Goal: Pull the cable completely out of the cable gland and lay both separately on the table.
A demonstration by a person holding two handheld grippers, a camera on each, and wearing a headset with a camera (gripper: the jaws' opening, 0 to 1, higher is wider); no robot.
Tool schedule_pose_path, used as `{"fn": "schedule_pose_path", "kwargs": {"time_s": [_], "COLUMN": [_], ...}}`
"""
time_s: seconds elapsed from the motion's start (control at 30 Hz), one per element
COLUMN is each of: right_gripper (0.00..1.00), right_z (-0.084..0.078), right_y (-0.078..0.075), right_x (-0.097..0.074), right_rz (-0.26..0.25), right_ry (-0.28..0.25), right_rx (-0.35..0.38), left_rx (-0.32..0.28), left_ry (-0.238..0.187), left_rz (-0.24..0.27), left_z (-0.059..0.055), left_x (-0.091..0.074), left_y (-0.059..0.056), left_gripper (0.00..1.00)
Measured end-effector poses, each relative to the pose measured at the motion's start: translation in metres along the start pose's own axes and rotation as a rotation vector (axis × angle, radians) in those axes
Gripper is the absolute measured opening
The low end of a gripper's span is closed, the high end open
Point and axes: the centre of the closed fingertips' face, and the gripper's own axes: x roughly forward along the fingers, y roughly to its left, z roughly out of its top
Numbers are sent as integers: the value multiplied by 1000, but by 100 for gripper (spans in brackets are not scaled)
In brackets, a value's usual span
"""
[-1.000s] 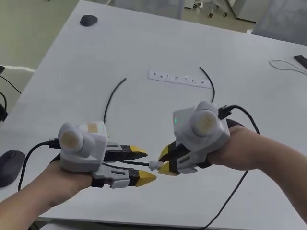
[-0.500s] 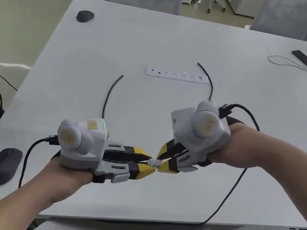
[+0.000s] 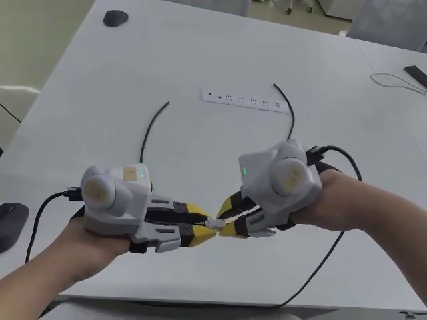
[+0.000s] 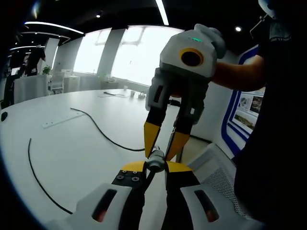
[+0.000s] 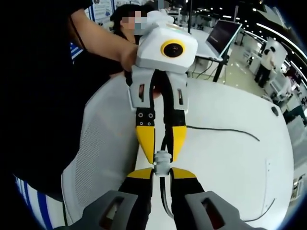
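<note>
White plastic, the cable gland (image 3: 214, 225) is held above the table (image 3: 200, 67), exactly where my 2 sets of fingertips meet. Its long axis lies on the line joining the 2 grippers, with 1 end pointing into the right gripper (image 3: 221, 223) and the other into the left gripper (image 3: 205, 225). The right jaws are pinched onto the gland's end and seem to carry it. The left jaws are narrowed to about the gland's width, tips flanking its other end; I cannot tell whether they actually bite. The black cable (image 5: 165, 134) leaves the gland and runs straight back between the left fingers (image 5: 146, 136), on that same axis. I judge the pull must go lengthwise, with the grippers drawn apart; the left is nearer the cable.
</note>
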Motion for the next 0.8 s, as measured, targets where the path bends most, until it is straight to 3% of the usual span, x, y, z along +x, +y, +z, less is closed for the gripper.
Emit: {"fn": "schedule_pose_path", "kwargs": {"time_s": [0.23, 0.47, 0.53, 0.6, 0.8], "right_gripper": [13, 16, 14, 13, 15], "right_z": [4, 1, -1, -4, -8], "right_y": [-9, -16, -14, -15, -8], "right_x": [-6, -24, -29, -33, -29], "right_rz": [-42, -38, -14, -22, 27], "right_ry": [-72, -218, -269, -304, -318], "right_rx": [100, 379, 507, 525, 549], "left_rx": [-37, -17, -11, -10, 27], "left_ry": [-18, -6, -8, -6, 6], "left_rz": [-2, -2, -1, -4, -31], "left_z": [6, 5, 6, 6, 6], "left_x": [-3, -4, -4, -3, -2], "left_y": [2, 1, 0, 0, -4], "left_gripper": [15, 15, 15, 15, 15]}}
